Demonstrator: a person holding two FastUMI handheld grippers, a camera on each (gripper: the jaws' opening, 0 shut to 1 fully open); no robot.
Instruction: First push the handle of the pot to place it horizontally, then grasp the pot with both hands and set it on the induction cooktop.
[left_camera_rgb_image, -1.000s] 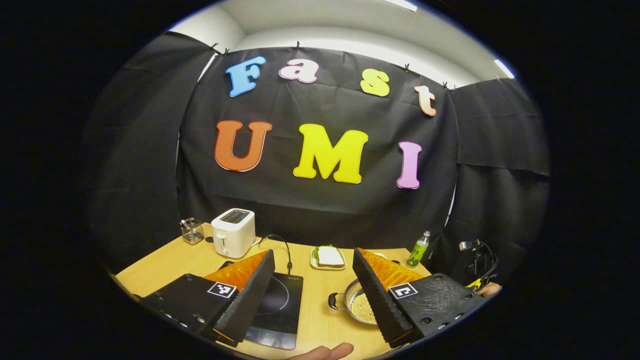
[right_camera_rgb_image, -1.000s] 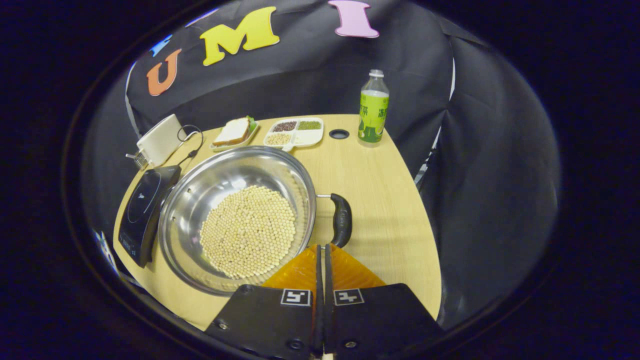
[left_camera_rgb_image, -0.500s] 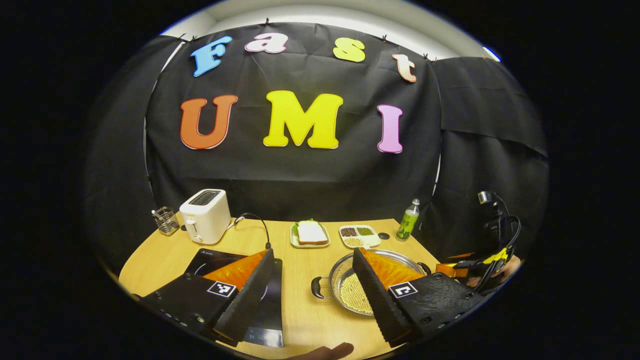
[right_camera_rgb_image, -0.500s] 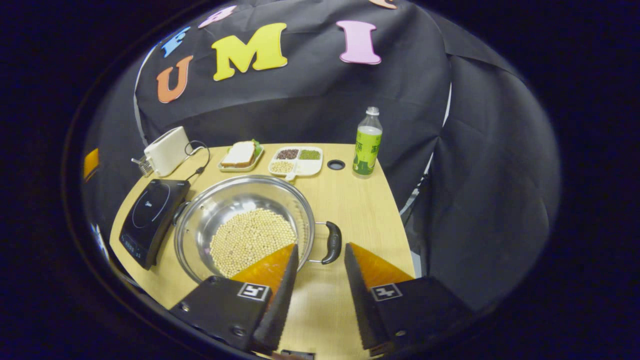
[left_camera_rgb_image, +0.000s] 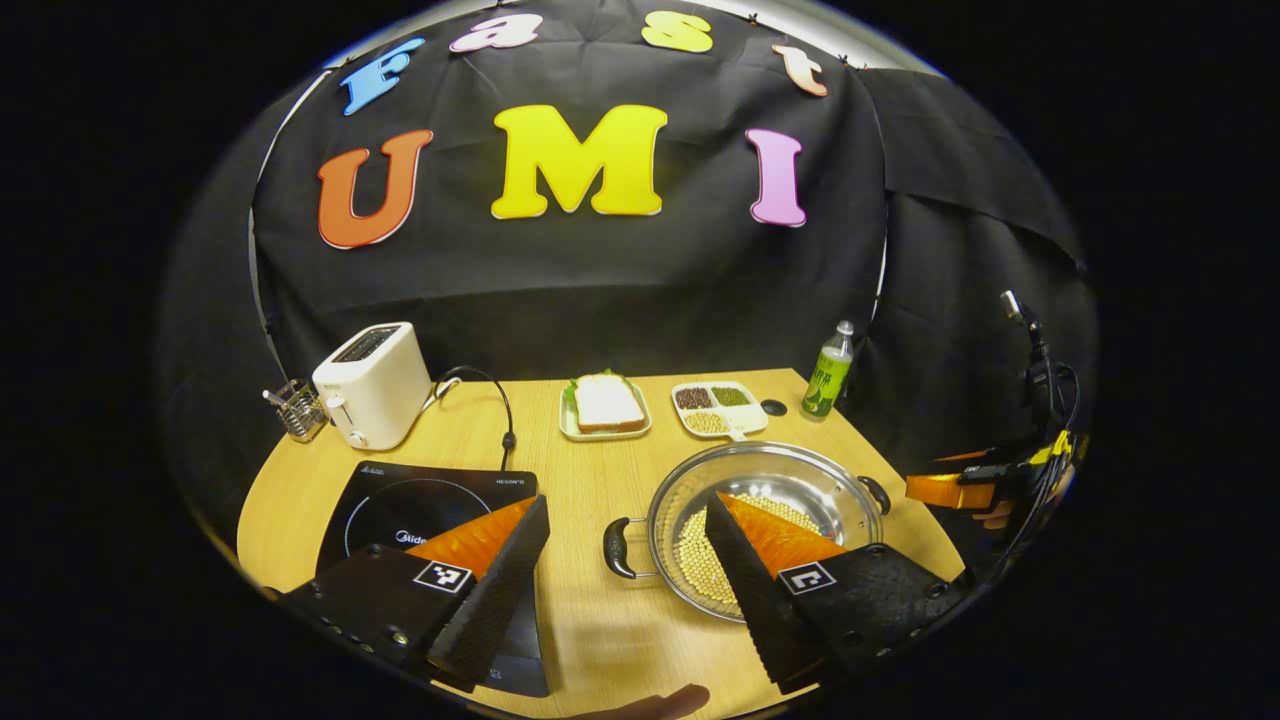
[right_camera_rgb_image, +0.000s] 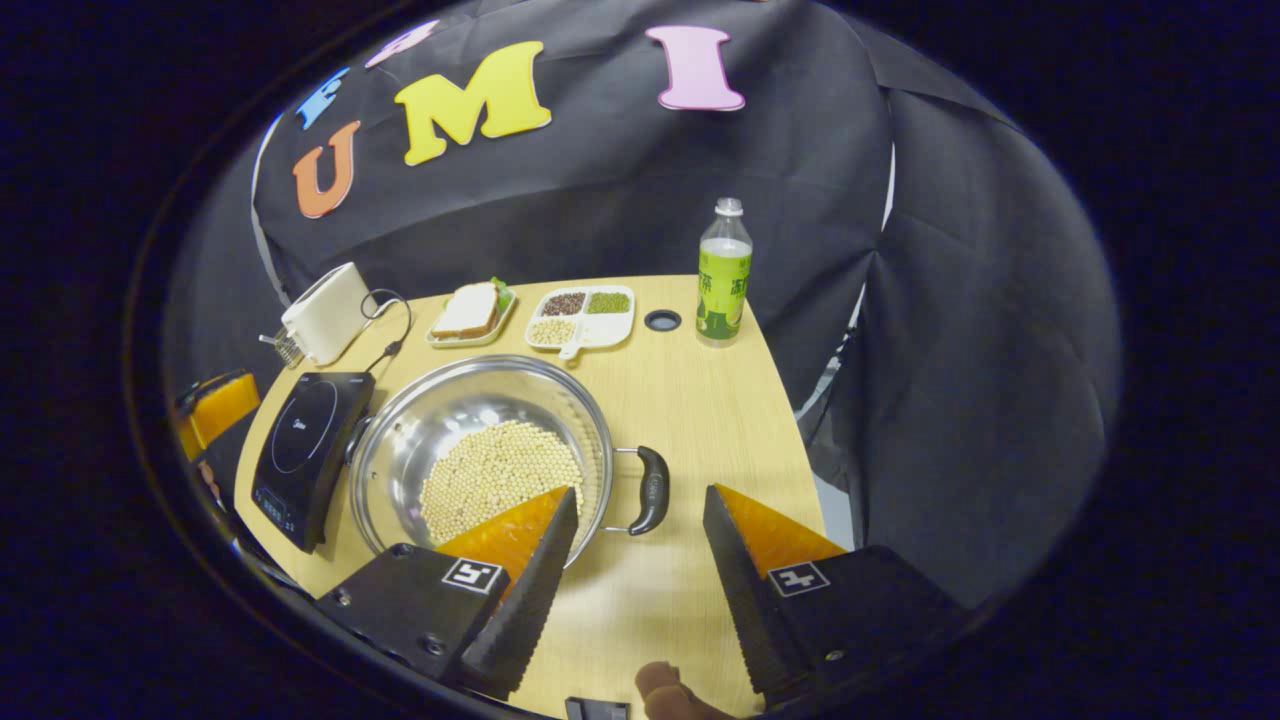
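**Q:** Left gripper view: what is shown?

**A:** The left gripper (left_camera_rgb_image: 625, 560) hangs above the surface (left_camera_rgb_image: 585, 480) with its fingers wide apart, clamped on nothing. The pot (left_camera_rgb_image: 765, 500), steel and holding pale beans, stands on the surface just right of the induction cooktop (left_camera_rgb_image: 430, 495), near but not on it. The pot's left handle (left_camera_rgb_image: 615, 548) points toward the cooktop; its right handle (left_camera_rgb_image: 877, 493) points the opposite way. At far right, the other gripper and the hand holding it are partly visible. Behind stand a toaster (left_camera_rgb_image: 368, 383), a sandwich plate (left_camera_rgb_image: 605, 405), a divided tray (left_camera_rgb_image: 718, 405) and a bottle (left_camera_rgb_image: 830, 372).

**Q:** Right gripper view?

**A:** The right gripper (right_camera_rgb_image: 635, 555) has its fingers apart, holding nothing, poised near the pot's right handle (right_camera_rgb_image: 652, 490) but not touching it. The pot (right_camera_rgb_image: 480, 450) rests on the surface (right_camera_rgb_image: 700, 420), beside the induction cooktop (right_camera_rgb_image: 305, 440).

**Q:** Progress?

**A:** Judged from the layout, the handles lie roughly side to side, so the turning step appears complete. Remaining: close each gripper on its handle, lift together, and set the pot on the cooktop.
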